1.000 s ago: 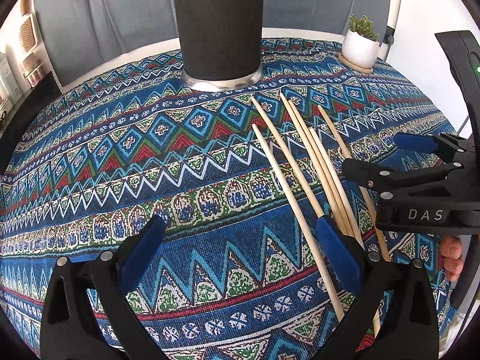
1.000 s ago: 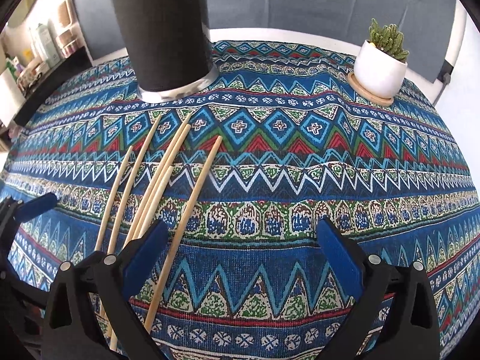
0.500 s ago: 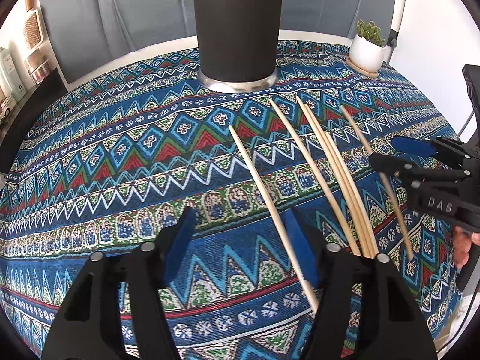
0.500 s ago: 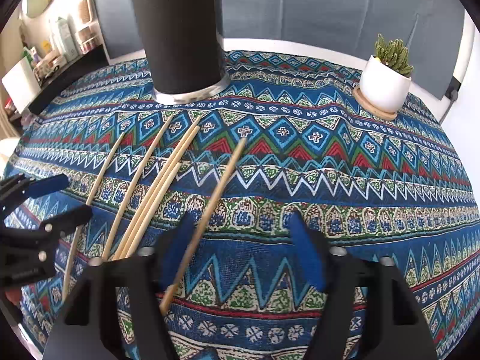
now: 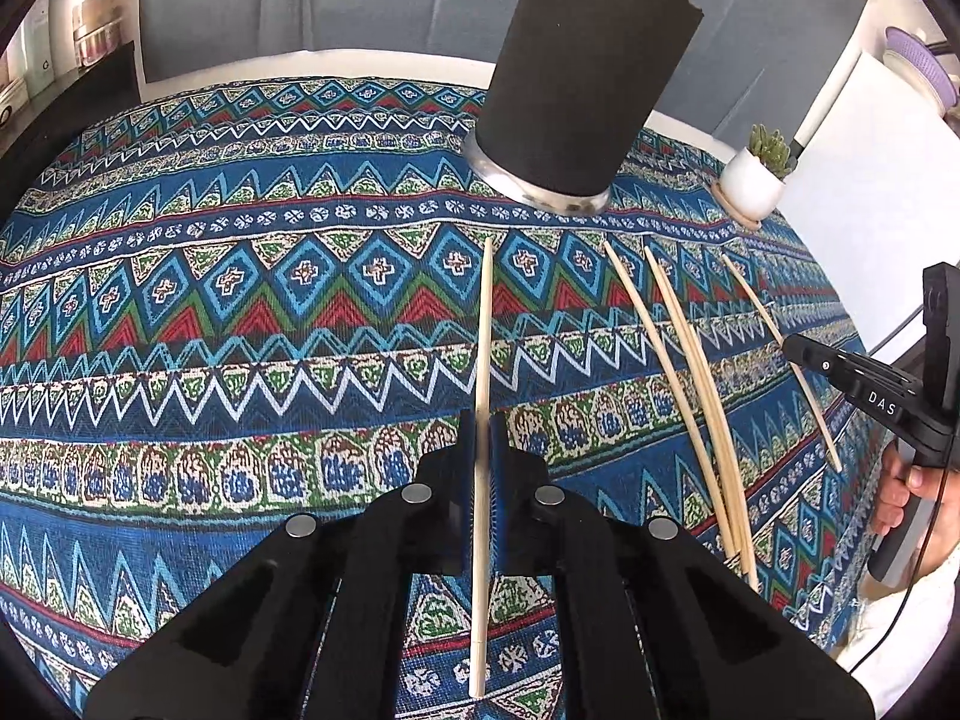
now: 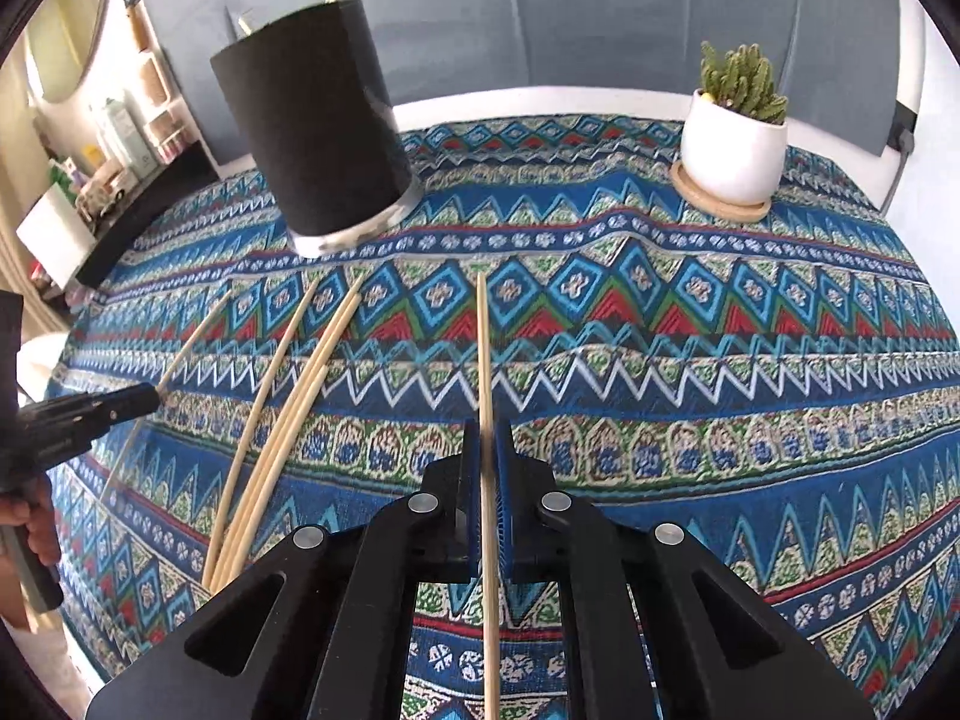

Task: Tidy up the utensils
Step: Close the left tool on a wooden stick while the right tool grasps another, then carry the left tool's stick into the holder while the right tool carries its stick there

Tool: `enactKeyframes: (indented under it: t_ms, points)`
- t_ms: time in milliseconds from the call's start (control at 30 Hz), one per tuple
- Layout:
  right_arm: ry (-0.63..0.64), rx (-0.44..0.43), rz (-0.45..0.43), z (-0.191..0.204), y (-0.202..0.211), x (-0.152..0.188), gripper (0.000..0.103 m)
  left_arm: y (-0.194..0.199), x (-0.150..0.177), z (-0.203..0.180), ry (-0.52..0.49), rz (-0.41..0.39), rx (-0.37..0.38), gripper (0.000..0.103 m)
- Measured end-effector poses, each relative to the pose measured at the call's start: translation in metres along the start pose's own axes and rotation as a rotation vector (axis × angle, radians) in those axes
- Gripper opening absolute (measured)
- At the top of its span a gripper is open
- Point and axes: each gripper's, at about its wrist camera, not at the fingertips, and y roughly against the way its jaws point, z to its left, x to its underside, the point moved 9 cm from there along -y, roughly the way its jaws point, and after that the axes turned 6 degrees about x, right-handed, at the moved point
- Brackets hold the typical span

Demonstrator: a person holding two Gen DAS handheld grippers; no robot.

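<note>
Both claws just closed on chopsticks; black holder holds sticks.

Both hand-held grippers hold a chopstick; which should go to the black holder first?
Probably left. The left hand-held gripper, just closed on its chopstick, aims it almost at the black holder; in the right view the holder sits off to the left.

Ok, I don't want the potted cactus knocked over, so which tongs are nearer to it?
Right. The right tongs, shut on a stick, have the potted cactus ahead to their right; the left tongs are further away, across the loose sticks.
</note>
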Motion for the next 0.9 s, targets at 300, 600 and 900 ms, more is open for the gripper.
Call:
enactKeyframes:
  t_ms: [300, 600, 900]
  points:
    - [0.015, -0.021, -0.120, 0.003, 0.051, -0.066, 0.004, 0.046, -0.062, -0.018, -0.016, -0.099, 0.033, 0.005]
    - [0.034, -0.030, -0.234, 0.015, 0.097, -0.130, 0.005, 0.108, -0.132, -0.043, -0.060, -0.232, 0.025, 0.005]
    - [0.046, -0.050, -0.339, 0.028, 0.133, -0.192, 0.004, 0.138, -0.186, -0.070, -0.142, -0.282, 0.021, 0.005]
